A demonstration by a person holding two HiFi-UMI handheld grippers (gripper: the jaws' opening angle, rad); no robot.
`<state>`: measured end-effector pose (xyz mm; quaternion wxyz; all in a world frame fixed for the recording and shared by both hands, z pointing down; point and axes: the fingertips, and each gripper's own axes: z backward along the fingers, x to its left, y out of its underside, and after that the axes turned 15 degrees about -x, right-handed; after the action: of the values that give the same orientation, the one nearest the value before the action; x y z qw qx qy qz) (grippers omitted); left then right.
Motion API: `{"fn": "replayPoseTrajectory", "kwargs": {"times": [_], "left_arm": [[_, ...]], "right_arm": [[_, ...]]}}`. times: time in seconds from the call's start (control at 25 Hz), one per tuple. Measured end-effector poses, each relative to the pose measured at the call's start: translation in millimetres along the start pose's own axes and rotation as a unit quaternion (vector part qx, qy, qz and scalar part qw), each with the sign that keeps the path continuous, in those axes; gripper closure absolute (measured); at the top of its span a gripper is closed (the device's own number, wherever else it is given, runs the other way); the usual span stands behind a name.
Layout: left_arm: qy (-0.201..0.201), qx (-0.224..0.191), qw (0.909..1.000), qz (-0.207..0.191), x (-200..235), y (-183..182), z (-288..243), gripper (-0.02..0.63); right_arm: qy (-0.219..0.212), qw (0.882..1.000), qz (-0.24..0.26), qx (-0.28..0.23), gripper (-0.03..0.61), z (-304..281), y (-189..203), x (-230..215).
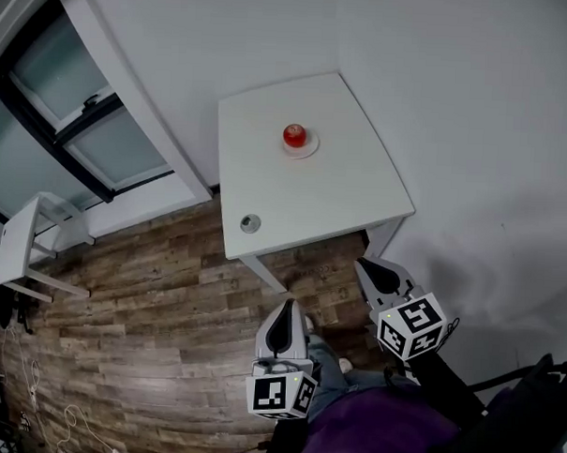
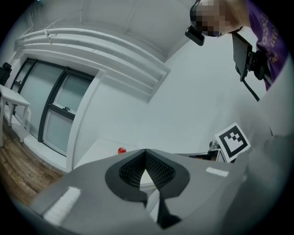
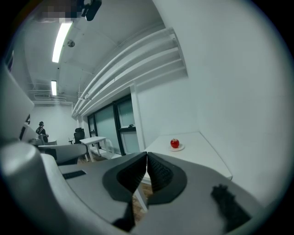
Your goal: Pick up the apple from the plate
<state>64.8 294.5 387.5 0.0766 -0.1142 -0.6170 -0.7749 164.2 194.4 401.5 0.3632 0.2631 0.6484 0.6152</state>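
A red apple [image 1: 294,135] sits on a small white plate [image 1: 308,148] toward the far side of a white square table [image 1: 360,187]. The apple [image 3: 174,143] shows small and distant in the right gripper view, on its plate [image 3: 180,148]; in the left gripper view it is a tiny red dot [image 2: 121,150]. My left gripper [image 1: 282,310] is over the wooden floor, short of the table's near edge, its jaws shut and empty. My right gripper [image 1: 368,269] is by the table's near right corner, also shut with nothing held.
A small round grey object [image 1: 251,223] lies near the table's front left corner. The table stands in a corner between two white walls. A window [image 1: 72,118] and a small white side table [image 1: 20,242] are at the left. The floor [image 1: 148,328] is wood plank.
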Motion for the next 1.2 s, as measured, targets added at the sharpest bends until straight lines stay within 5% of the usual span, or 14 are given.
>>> {"fn": "replayPoseTrajectory", "kwargs": {"times": [0.68, 1.2], "left_arm": [[0.058, 0.008, 0.9982, 0.007, 88.0, 0.9, -132.9, 0.607], [0.087, 0.024, 0.9958, 0.015, 133.4, 10.9, -191.7, 0.607]], "right_arm": [[0.04, 0.999, 0.007, -0.012, 0.566, -152.2, -6.5, -36.2], [0.07, 0.997, 0.006, -0.008, 0.566, -214.7, 2.9, -52.7]]}}
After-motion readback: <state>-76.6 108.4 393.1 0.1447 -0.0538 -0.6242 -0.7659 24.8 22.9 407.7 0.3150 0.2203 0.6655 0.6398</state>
